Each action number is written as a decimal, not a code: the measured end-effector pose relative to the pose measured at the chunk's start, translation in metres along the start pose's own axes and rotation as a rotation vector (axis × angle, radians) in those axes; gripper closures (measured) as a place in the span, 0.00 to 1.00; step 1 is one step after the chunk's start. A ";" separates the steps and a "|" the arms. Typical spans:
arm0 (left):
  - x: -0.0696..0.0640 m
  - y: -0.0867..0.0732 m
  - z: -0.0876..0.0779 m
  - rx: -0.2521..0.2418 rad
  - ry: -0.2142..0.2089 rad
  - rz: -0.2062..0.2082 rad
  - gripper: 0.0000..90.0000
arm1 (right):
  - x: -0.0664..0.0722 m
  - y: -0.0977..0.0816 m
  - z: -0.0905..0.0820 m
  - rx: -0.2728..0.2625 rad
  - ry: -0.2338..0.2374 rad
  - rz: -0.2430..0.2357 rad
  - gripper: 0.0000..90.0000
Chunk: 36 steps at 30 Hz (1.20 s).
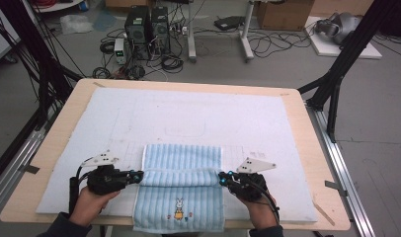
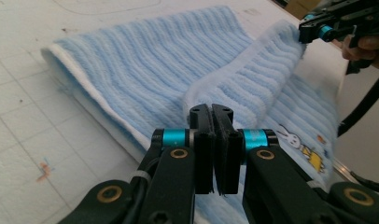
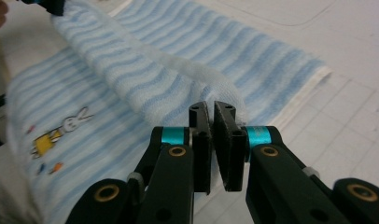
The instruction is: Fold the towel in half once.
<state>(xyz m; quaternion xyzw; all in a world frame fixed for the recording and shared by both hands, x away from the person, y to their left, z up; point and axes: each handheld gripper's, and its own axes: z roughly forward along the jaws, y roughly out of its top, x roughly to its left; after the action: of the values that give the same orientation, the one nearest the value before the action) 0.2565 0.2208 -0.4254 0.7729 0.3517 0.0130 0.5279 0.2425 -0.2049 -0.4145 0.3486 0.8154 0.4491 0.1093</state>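
A light-blue striped towel with a stitched rabbit lies on the white mat. Its middle is raised into a ridge that runs between my two grippers. My left gripper is shut on the ridge's left end, with the cloth pinched between the pads. My right gripper is shut on the right end, where terry cloth bulges at the fingertips. The towel lies flat beyond the ridge. The rabbit lies on the near part. The right gripper holds the far corner in the left gripper view.
The white mat covers most of the wooden table. The towel's near end hangs over the table's front edge. Black frame struts stand at both sides. Computers and cables sit on the floor behind the table.
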 end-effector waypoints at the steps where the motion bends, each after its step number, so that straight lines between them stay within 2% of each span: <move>1: 0.000 0.001 -0.003 -0.019 -0.016 0.020 0.92 | 0.001 0.000 -0.001 -0.002 0.008 -0.004 0.94; 2: 0.000 0.003 -0.006 -0.050 -0.009 0.043 0.83 | 0.003 0.000 -0.003 -0.008 0.030 -0.002 0.91; 3: 0.003 0.007 -0.010 -0.083 0.030 0.050 0.71 | 0.004 0.001 -0.005 -0.013 0.055 -0.007 0.86; 4: 0.005 0.010 -0.013 -0.105 0.050 0.038 0.63 | 0.004 0.005 -0.006 -0.023 0.057 -0.018 0.83; 7: 0.021 0.022 -0.020 -0.193 0.111 -0.027 0.60 | 0.000 0.017 -0.007 -0.068 0.026 -0.008 0.76; 8: 0.025 0.024 -0.020 -0.203 0.123 -0.041 0.60 | -0.003 0.022 -0.007 -0.083 -0.001 -0.005 0.75; 9: 0.030 0.027 -0.017 -0.202 0.134 -0.052 0.60 | -0.006 0.025 -0.005 -0.093 -0.021 -0.005 0.74; 11: 0.040 0.030 -0.010 -0.200 0.153 -0.077 0.59 | -0.014 0.030 0.002 -0.112 -0.070 0.023 0.75; 12: 0.045 0.032 -0.004 -0.187 0.161 -0.084 0.59 | -0.017 0.031 0.006 -0.101 -0.096 0.024 0.75; 15: 0.059 0.033 0.015 -0.134 0.198 -0.117 0.59 | -0.029 0.029 0.028 -0.032 -0.168 0.052 0.75; 18: 0.064 0.030 0.028 -0.074 0.230 -0.133 0.58 | -0.036 0.024 0.046 0.042 -0.231 0.072 0.72; 20: 0.065 0.028 0.038 -0.029 0.227 -0.134 0.58 | -0.038 0.021 0.051 0.068 -0.240 0.076 0.68; 22: 0.065 0.027 0.045 0.017 0.228 -0.127 0.58 | -0.040 0.021 0.052 0.066 -0.240 0.088 0.66; 23: 0.065 0.026 0.049 0.042 0.228 -0.116 0.60 | -0.040 0.021 0.053 0.069 -0.242 0.092 0.68; 25: 0.062 0.024 0.056 0.075 0.232 -0.079 0.71 | -0.043 0.020 0.055 0.087 -0.229 0.101 0.79; 28: 0.058 0.025 0.058 0.072 0.233 -0.045 0.93 | -0.043 0.017 0.060 0.103 -0.187 0.104 0.93; 29: 0.058 0.026 0.058 0.068 0.236 -0.038 0.95 | -0.043 0.017 0.061 0.100 -0.186 0.099 0.97; 31: 0.057 0.027 0.057 0.050 0.240 -0.041 0.95 | -0.043 0.018 0.059 0.080 -0.195 0.078 0.98; 33: 0.059 0.029 0.054 0.017 0.232 -0.061 0.95 | -0.044 0.020 0.057 0.058 -0.200 0.081 0.98; 36: 0.061 0.032 0.055 0.002 0.225 -0.078 0.95 | -0.047 0.022 0.058 0.042 -0.214 0.085 0.98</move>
<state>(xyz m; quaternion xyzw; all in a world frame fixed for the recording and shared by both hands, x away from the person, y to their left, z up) 0.3404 0.2042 -0.4445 0.7527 0.4387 0.0789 0.4845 0.3151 -0.1905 -0.4362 0.4308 0.7928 0.3965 0.1693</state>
